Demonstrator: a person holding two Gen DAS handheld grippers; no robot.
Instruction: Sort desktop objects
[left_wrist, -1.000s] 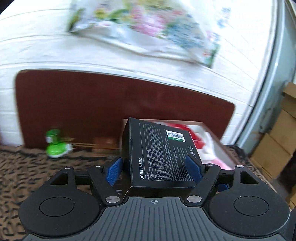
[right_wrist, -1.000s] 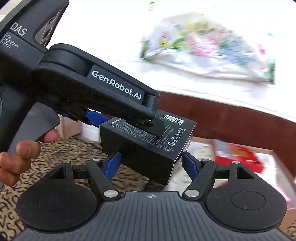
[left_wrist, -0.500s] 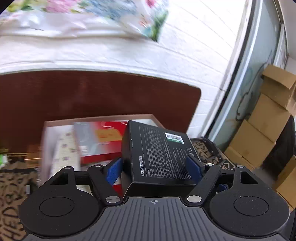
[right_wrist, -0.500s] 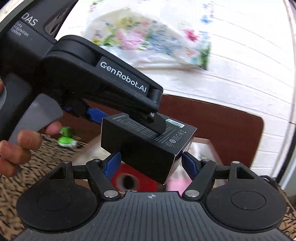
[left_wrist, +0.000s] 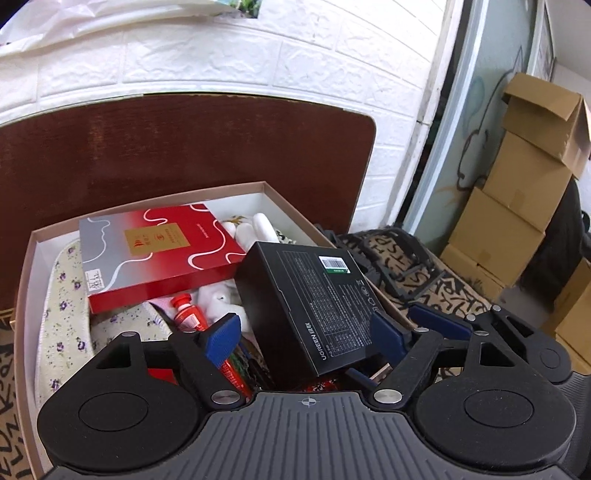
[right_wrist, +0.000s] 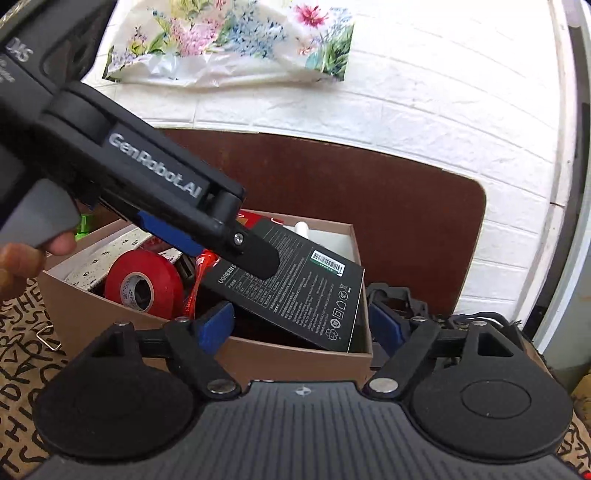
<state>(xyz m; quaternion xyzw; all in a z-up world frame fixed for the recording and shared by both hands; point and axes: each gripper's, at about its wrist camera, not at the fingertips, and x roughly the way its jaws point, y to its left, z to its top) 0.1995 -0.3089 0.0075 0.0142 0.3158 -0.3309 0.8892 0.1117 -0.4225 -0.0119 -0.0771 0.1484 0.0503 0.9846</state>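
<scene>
White brick-pattern wall and a dark brown wooden board stand behind the patterned cloth surface (right_wrist: 26, 354) where I work. My matte black printed cardboard carton (left_wrist: 314, 302) is now tilted inside the right near corner of the open brown cardboard storage box (left_wrist: 26, 280); half a second ago I carried it above the box, clamped in my left claw (left_wrist: 306, 336). Now that claw's blue pads (left_wrist: 221, 338) stand spread: the left pad is clear of the carton, while the right pad sits at the carton's edge and I cannot tell whether it touches. From the right wrist view one black finger of the left claw lies across the carton's top face, so I judge the release only just made and the carton resting on the clutter below, one corner propped against the box wall.

My right claw (right_wrist: 301, 325) is also released, its pads apart just outside the box's near wall, holding nothing.

Around the carton lie a flat red and silver gift box (left_wrist: 155, 251), a red tube (left_wrist: 188, 314), a red roll of tape (right_wrist: 142, 284), some white plush pieces (left_wrist: 255, 229) and a floral cloth (left_wrist: 62, 314). Beyond the surface, brown shipping cartons (left_wrist: 517, 206) are stacked by the doorway, and a flowered plastic bag (right_wrist: 229, 40) hangs on the wall.

For the sorting, I take this item as delivered; what remains is to lift my left claw away without dragging the tilted carton out.
</scene>
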